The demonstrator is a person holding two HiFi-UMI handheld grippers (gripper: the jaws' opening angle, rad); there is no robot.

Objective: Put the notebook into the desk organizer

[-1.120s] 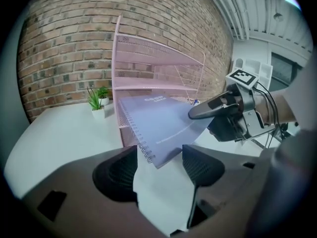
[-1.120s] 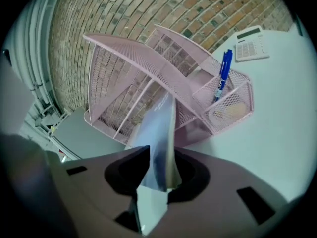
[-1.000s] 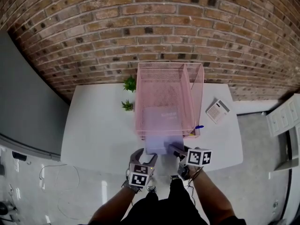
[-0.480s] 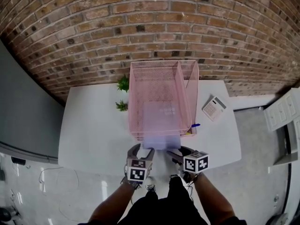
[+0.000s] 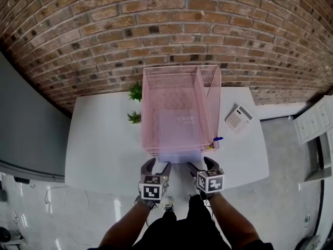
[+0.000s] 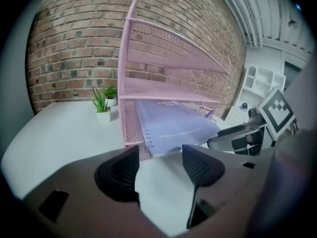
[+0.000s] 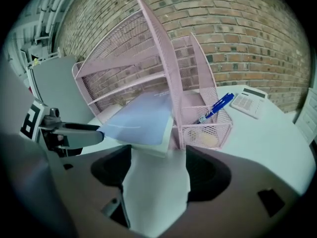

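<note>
The pale lavender spiral notebook (image 5: 179,156) lies flat in the bottom tray of the pink mesh desk organizer (image 5: 179,77), its near edge sticking out a little over the table. In the left gripper view the notebook (image 6: 173,128) lies just ahead of my left gripper (image 6: 161,160), which is open and holds nothing. My right gripper (image 7: 158,162) has just been opening its jaws; it stands open with only bare table between them, the notebook (image 7: 138,120) a short way in front. From above, the left gripper (image 5: 157,166) and right gripper (image 5: 202,165) sit side by side at the organizer's front.
A calculator (image 5: 239,120) lies on the white table (image 5: 104,139) right of the organizer. A blue pen (image 7: 215,108) stands in the organizer's side cup. Two small potted plants (image 5: 136,92) (image 5: 134,117) sit at its left. A brick wall rises behind.
The notebook has slid further into the bottom tray. The right gripper has let go of its corner, opened wide and rolled upright. The left gripper has barely shifted.
</note>
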